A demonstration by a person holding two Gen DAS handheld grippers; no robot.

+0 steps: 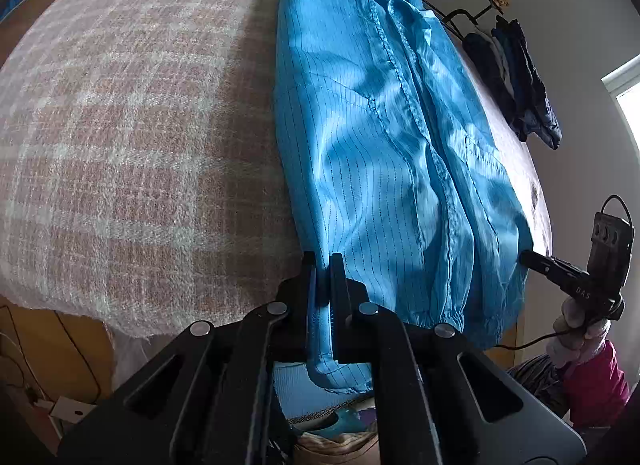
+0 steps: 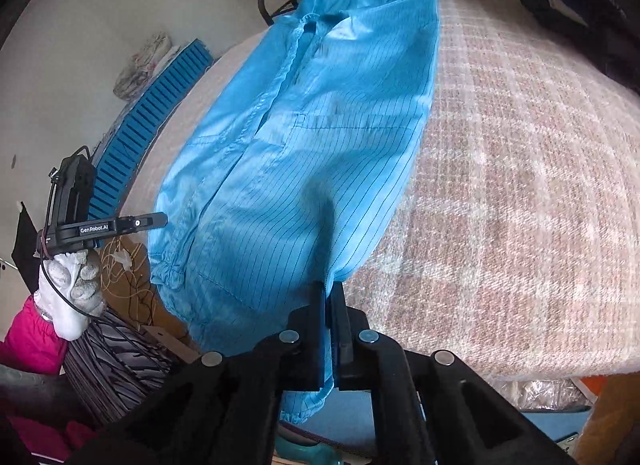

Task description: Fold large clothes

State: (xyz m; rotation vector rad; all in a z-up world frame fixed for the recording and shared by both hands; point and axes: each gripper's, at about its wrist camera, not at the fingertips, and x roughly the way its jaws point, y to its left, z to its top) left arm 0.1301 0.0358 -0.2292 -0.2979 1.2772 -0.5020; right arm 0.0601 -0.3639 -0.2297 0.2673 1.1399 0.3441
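Observation:
A large blue pinstriped garment (image 1: pixel 380 137) lies lengthwise on a bed under a pink plaid blanket (image 1: pixel 140 125), its sides folded toward the middle. My left gripper (image 1: pixel 323 261) is shut on the garment's near left hem corner, with cloth pinched between the pads. In the right wrist view the same garment (image 2: pixel 304 153) stretches away, and my right gripper (image 2: pixel 331 289) is shut on its near right hem corner. Each gripper shows in the other's view: the right gripper (image 1: pixel 528 257) at the garment's right edge, the left gripper (image 2: pixel 162 219) at its left edge, both held by white-gloved hands.
The blanket (image 2: pixel 520 185) spreads wide beside the garment. Dark clothes (image 1: pixel 520 77) hang on a rack past the bed's far side. A blue slatted crate (image 2: pixel 152 113) leans by the wall. Cables and a striped cloth (image 2: pixel 112 357) lie on the floor below the bed's near edge.

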